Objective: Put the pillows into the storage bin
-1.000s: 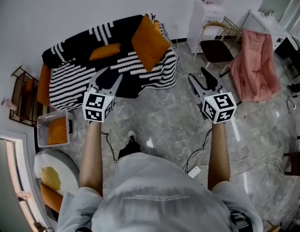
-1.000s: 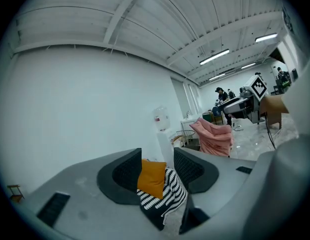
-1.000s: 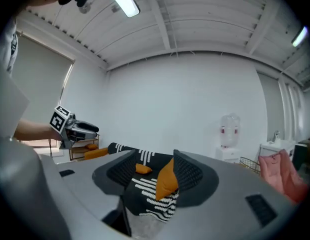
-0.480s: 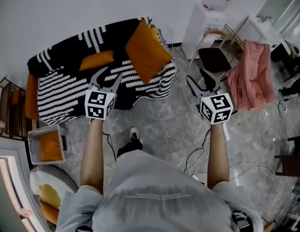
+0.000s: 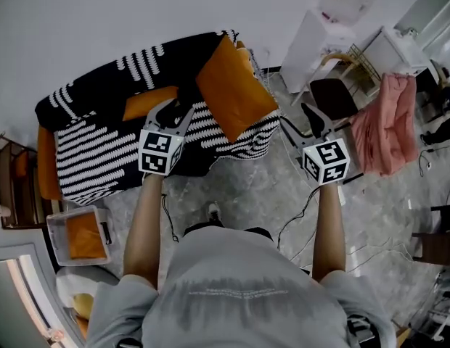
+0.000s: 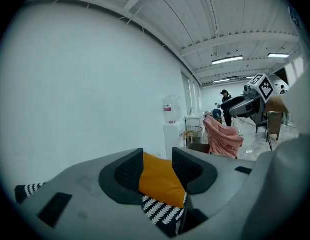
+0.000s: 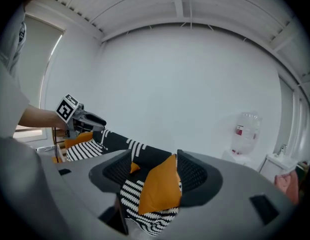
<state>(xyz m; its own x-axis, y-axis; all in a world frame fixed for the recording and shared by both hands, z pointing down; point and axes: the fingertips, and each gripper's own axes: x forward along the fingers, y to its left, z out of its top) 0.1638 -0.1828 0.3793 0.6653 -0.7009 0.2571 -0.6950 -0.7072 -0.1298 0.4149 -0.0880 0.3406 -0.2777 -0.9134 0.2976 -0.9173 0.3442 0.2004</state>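
Note:
A large orange pillow [image 5: 236, 96] leans upright at the right end of a black-and-white striped sofa [image 5: 101, 151]. A smaller orange pillow [image 5: 149, 101] lies flat near the sofa's middle. My left gripper [image 5: 174, 111] hangs open over the sofa's front, just right of the smaller pillow, and holds nothing. My right gripper [image 5: 301, 122] is open over the floor to the right of the sofa. The large pillow [image 6: 157, 179] shows far off between the left jaws, and the same pillow [image 7: 157, 186] between the right jaws. The clear storage bin [image 5: 59, 227] stands on the floor at lower left with an orange pillow [image 5: 83, 236] inside.
A white cabinet [image 5: 312, 42] with a water bottle stands against the wall right of the sofa. Beside it are a dark-seated chair [image 5: 334, 93] and a pink cloth [image 5: 385, 125]. Cables [image 5: 294, 220] trail over the grey floor. A wooden rack [image 5: 11, 183] stands at far left.
I have stepped toward the sofa. Both grippers are nearer to it, and the left one now reaches over its front edge. Both stay open.

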